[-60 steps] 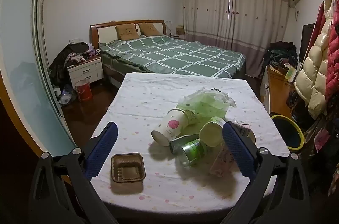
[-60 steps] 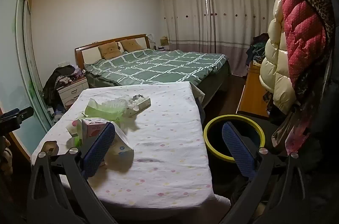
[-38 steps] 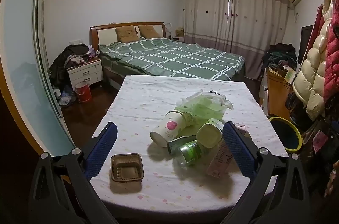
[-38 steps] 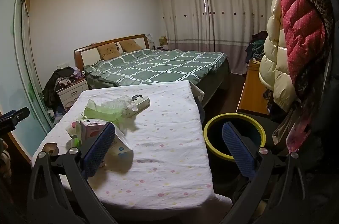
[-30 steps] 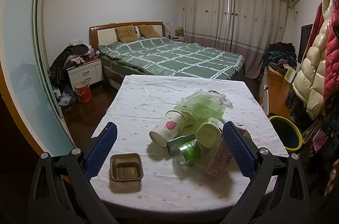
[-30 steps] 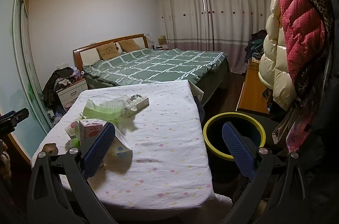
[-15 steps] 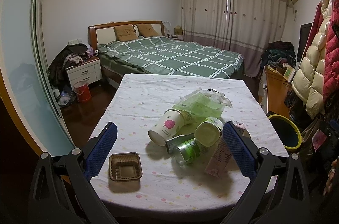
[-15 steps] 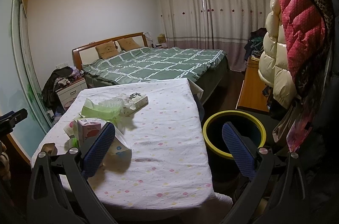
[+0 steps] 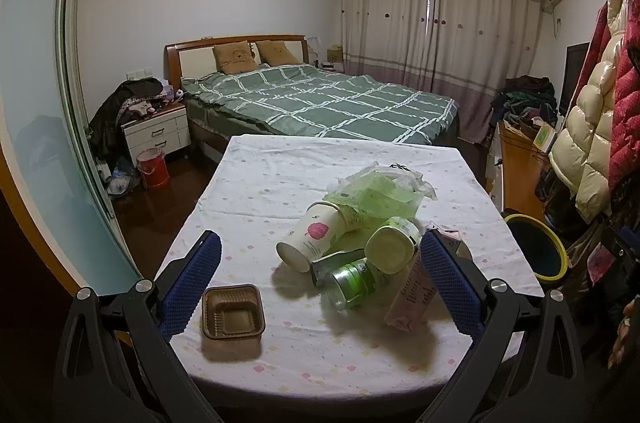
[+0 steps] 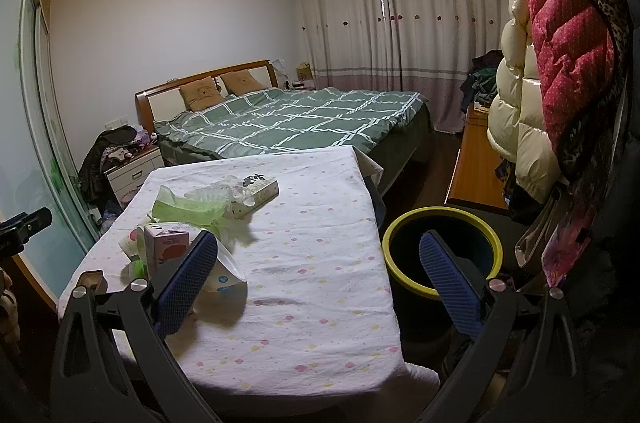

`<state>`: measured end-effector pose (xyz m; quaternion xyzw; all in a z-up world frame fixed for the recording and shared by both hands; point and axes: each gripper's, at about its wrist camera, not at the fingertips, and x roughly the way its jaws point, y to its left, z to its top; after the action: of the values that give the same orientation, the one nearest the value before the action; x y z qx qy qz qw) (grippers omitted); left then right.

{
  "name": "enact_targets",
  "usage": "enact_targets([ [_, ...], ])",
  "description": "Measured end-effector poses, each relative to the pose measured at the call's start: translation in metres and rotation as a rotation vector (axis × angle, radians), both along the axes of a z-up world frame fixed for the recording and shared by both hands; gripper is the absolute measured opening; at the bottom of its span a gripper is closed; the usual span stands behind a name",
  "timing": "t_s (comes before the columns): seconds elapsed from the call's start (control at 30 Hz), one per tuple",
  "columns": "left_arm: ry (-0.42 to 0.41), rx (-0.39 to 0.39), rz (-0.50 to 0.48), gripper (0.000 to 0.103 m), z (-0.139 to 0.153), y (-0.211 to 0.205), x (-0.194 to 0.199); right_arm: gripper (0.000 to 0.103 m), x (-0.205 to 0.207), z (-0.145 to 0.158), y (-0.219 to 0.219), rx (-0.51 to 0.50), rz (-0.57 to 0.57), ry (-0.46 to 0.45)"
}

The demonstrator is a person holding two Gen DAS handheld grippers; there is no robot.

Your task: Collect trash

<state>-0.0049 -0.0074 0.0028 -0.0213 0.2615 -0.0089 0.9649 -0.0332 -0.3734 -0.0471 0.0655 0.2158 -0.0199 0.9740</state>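
Near the table (image 9: pixel 280 179) edge, both tongs, left (image 9: pixel 320 271) and right (image 10: pixel 318 273), stay wide open and empty, barely shifted; the paper cup (image 9: pixel 310 237), brown plastic tray (image 9: pixel 233 311) and yellow-rimmed bin (image 10: pixel 442 251) remain untouched, so collecting hasn't begun.

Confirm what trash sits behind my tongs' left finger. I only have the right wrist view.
Observer: A white paper cup with a pink fruit print lies on its side, mouth toward the left wrist camera.
Operator: Anything loose nearer the edge?
Observer: A square brown plastic tray sits upright and empty, apart from the cup.
Operator: Left side holding anything?
Observer: No. The left tongs are open and empty, with the cup and the tray both in view between the fingers.
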Motion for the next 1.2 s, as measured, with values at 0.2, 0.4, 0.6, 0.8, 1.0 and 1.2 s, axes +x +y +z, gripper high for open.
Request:
enact_targets([
  [0.2,0.004,0.0,-0.001,0.098,-0.0015,-0.0002,0.0018,0.097,0.0003,-0.0028,0.0018,0.001,0.0,0.005],
  [0.4,0.004,0.003,-0.002,0.098,-0.0029,-0.0014,0.0022,0.097,0.0042,-0.0018,-0.0035,0.005,-0.001,0.008],
  [0.6,0.007,0.003,-0.003,0.098,-0.0028,-0.0014,0.0023,0.097,0.0043,-0.0024,-0.0028,0.005,-0.001,0.009],
  [0.8,0.011,0.005,-0.006,0.098,-0.0049,-0.002,0.0028,0.097,0.005,-0.0034,-0.0027,0.007,-0.003,0.01],
  [1.0,0.011,0.006,-0.006,0.098,-0.0052,-0.0023,0.0023,0.097,0.0055,-0.0041,-0.0034,0.008,-0.003,0.012],
  [1.2,0.018,0.01,-0.008,0.098,-0.0072,-0.0036,0.0038,0.097,0.0071,-0.0056,-0.0037,0.011,-0.002,0.016],
])
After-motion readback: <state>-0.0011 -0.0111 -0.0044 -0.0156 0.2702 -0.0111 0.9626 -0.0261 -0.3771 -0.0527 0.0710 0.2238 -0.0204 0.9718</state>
